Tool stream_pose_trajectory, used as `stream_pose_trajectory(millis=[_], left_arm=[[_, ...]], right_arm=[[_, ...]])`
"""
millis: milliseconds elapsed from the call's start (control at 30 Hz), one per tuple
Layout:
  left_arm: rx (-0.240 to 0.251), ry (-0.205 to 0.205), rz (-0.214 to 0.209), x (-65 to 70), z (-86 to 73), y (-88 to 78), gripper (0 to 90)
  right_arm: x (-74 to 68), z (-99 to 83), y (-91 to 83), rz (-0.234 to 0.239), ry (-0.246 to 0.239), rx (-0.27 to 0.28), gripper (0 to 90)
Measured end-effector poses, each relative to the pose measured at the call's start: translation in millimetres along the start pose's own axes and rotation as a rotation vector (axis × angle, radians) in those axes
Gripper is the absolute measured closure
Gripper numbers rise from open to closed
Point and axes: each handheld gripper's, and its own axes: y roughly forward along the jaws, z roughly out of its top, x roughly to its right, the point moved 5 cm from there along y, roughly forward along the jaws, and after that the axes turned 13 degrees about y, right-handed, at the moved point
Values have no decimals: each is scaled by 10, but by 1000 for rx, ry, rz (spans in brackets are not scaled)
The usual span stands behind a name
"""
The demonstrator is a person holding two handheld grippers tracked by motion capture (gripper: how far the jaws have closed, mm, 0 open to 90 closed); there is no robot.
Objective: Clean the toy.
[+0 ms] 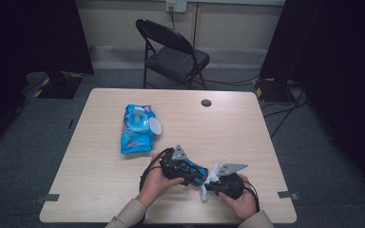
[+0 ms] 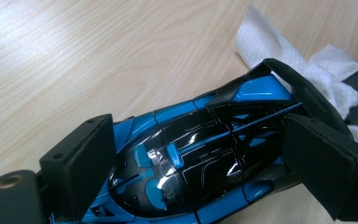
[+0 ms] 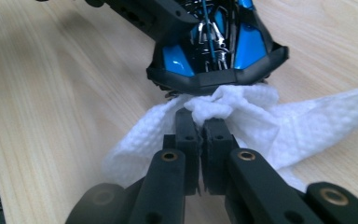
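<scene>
Midway through wiping: left tool (image 2: 196,154) clamped around blue-and-black toy car (image 2: 200,158) at counter's (image 1: 247,123) 6 o'clock edge; right tool (image 3: 199,122) pinching white wipe (image 3: 261,121) against car's tail. Most bodywork apparently left.

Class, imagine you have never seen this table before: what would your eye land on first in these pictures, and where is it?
First, the glossy blue and black toy car near the table's front edge, clamped between the left gripper's pads. Next, the white wipe pinched in the right gripper and pressed against the car's end. Farther back on the left lies a blue wipes pack, its lid flipped open.
</scene>
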Motion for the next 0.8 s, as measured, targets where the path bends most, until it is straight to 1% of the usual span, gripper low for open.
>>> stream_pose_trajectory(millis=[133,367,500,567,700,800], left_arm=[[1,0,1,1,0,1,100],[1,0,2,-1,-2,0,100],[0,0,2,-1,-4,-2,100],[1,1,3,-1,-2,0,99],[-1,0,3,-2,-4,-2,98],[1,0,4,-3,-5,-1,98]], right_arm=[[-32,-6,11,12,-5,-6,877],[-116,-3,47,32,-31,-20,877],[-141,-1,61,43,-33,-20,877],[-161,-1,69,57,-33,-23,878],[-190,7,84,61,-39,-23,878],[-217,13,95,78,-39,-22,877]])
